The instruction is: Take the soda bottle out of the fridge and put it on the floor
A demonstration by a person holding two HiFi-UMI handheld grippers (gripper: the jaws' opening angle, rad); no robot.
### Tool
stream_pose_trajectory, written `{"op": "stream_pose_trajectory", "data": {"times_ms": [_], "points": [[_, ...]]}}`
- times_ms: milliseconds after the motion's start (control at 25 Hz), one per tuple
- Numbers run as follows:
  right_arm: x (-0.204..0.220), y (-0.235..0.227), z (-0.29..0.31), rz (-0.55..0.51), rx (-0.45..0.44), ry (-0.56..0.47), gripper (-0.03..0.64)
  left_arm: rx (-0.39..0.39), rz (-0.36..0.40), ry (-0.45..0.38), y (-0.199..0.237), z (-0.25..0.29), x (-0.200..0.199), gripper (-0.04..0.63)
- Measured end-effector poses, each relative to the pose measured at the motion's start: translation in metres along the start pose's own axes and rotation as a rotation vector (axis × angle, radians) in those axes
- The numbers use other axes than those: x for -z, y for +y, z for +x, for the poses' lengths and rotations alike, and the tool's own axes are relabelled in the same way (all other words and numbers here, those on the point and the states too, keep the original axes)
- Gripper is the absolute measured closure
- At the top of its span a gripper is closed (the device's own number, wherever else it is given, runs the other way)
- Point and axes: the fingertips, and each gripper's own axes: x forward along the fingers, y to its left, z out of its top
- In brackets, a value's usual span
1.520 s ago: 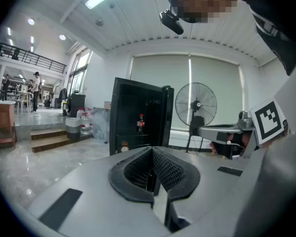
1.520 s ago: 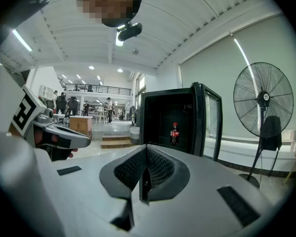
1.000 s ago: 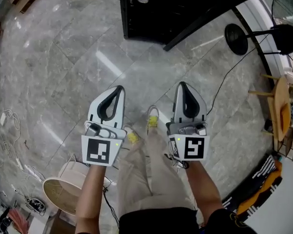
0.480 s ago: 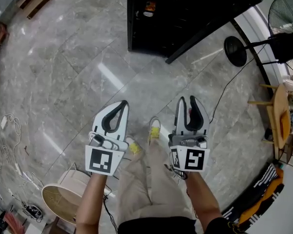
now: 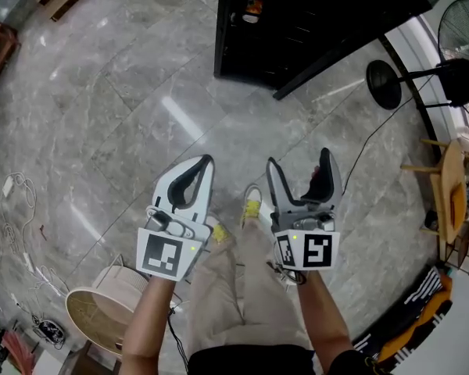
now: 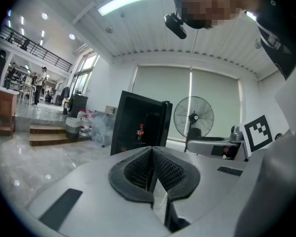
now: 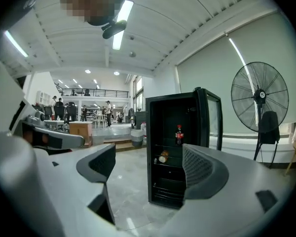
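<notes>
The soda bottle point(image 7: 178, 135) stands on an upper shelf of the open fridge point(image 7: 151, 147), well ahead. The right hand-held gripper point(image 7: 150, 167) has just been opening wide and is empty; the left hand-held gripper point(image 6: 150, 154) is closed. A hasty reach could topple the tall bottle.

The bottle point(image 7: 178, 135), dark soda with a red cap and red label, stands upright on an upper shelf inside the fridge point(image 7: 160, 191), a black cabinet with its door swung open at 3 o'clock. The fridge stands on the glossy grey marble floor point(image 5: 133, 123), at 1 o'clock in the head view
</notes>
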Motion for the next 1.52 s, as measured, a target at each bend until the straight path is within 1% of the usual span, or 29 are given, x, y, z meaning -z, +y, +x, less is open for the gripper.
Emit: {"op": "stream_pose_trajectory", "data": {"times_ms": [120, 280, 360, 440, 560, 680, 760, 1000, 1080, 1200, 1360, 1520], "points": [[-0.006, 0.01, 0.001, -0.012, -0.02, -0.001, 0.225, -0.003, 0.006, -0.004, 0.004, -0.004, -0.004, 0.578], [-0.009, 0.012, 0.008, -0.036, -0.019, 0.001, 0.225, -0.015, -0.013, -0.012, 0.018, -0.007, -0.009, 0.578], [-0.004, 0.011, 0.019, -0.045, -0.019, 0.002, 0.225, -0.034, -0.018, -0.009, 0.03, -0.006, -0.007, 0.578], [0.004, 0.005, 0.034, -0.032, -0.021, 0.004, 0.227, -0.056, -0.004, -0.005, 0.04, 0.002, -0.008, 0.578], [0.012, -0.019, 0.062, -0.017, -0.009, 0.009, 0.227, -0.065, 0.039, 0.005, 0.046, 0.027, -0.013, 0.578], [0.018, -0.04, 0.101, 0.003, 0.012, 0.007, 0.227, -0.07, 0.055, 0.025, 0.058, 0.05, -0.014, 0.579], [0.02, -0.055, 0.13, 0.008, 0.016, 0.012, 0.227, -0.073, 0.052, 0.026, 0.064, 0.065, -0.013, 0.579], [0.017, -0.103, 0.2, 0.018, 0.022, 0.026, 0.245, -0.057, 0.052, 0.05, 0.062, 0.119, -0.008, 0.578], [0.021, -0.116, 0.222, 0.022, 0.033, 0.037, 0.259, -0.06, 0.036, 0.045, 0.065, 0.138, -0.007, 0.579], [0.032, -0.13, 0.26, 0.019, 0.024, 0.059, 0.259, -0.062, 0.027, 0.048, 0.069, 0.163, -0.004, 0.579], [0.038, -0.15, 0.305, 0.005, 0.016, 0.086, 0.261, -0.063, 0.021, 0.049, 0.075, 0.186, -0.003, 0.58], [0.039, -0.17, 0.343, 0.012, 0.029, 0.102, 0.262, -0.074, 0.015, 0.058, 0.086, 0.202, -0.001, 0.579]]}}
